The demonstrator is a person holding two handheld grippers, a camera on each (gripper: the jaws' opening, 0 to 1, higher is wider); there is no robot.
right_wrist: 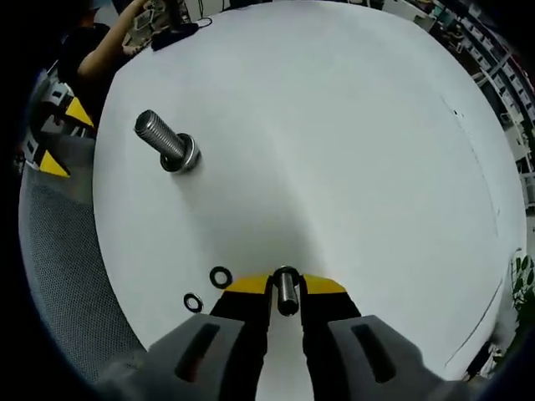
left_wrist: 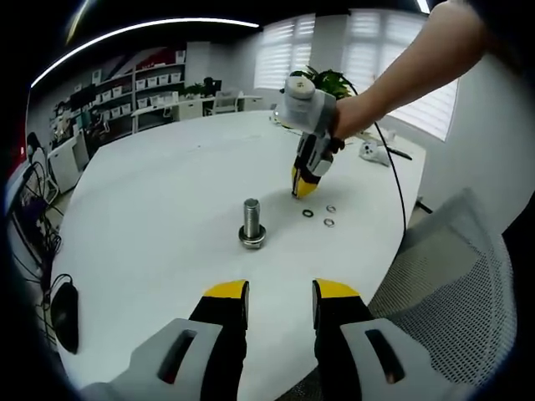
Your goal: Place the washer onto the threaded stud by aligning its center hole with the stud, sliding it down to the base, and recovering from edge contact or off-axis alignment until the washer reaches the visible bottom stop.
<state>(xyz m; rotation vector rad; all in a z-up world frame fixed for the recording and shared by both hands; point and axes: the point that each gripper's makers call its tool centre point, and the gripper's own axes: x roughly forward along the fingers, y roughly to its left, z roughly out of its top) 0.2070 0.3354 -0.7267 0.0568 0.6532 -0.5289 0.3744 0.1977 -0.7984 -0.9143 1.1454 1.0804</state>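
Washer pinched edge-on between right gripper jaws.

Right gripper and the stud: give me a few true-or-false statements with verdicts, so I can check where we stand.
1. The right gripper is shut on a washer. True.
2. The stud lies flat on the table. False: it stands upright on its base.
3. Loose washers lie on the table beside the right gripper. True.
4. The left gripper holds a washer. False: it is open and holds nothing.
5. The held washer is already on the stud. False: it is apart from the stud, down by the loose washers.
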